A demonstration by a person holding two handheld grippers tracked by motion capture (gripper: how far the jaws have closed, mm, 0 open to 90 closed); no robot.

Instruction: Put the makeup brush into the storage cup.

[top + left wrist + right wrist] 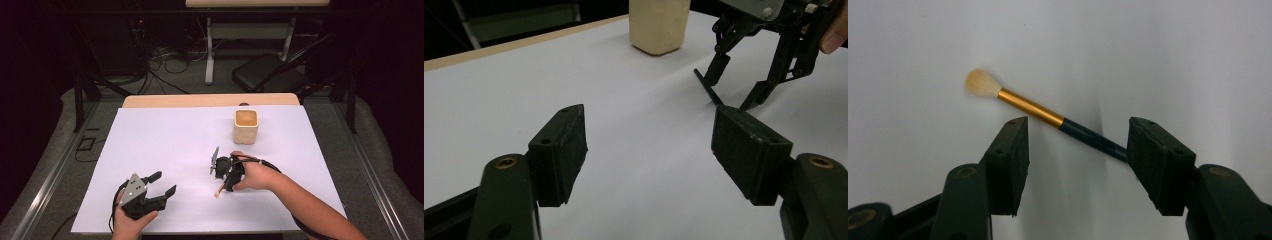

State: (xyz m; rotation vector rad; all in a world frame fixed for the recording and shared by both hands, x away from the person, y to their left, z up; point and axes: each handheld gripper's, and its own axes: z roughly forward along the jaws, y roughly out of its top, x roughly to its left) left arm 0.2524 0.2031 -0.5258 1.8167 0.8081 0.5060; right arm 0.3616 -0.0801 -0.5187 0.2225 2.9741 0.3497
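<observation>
Lying flat on the table [165,135], the brush [1048,116] is straddled but not yet pinched by the spread right gripper [1077,145], while the left gripper [649,150] is held spread and empty.

Light is falling from overhead onto the white sheet [165,150] covering my bench, and the sheet is glowing evenly with a faint violet cast while everything beyond it is sinking into near black. The cup [246,126] at the sheet's far side is casting hardly any shadow. In the right gripper view, my right gripper [1078,150] is throwing soft grey shadows onto the sheet just beside the brush [1048,117], which is showing sharp, its gold ferrule catching a mild gleam. In the left gripper view, my left gripper [649,145] is looking crisp, and the cup at the sheet's far side is looking slightly soft.
</observation>
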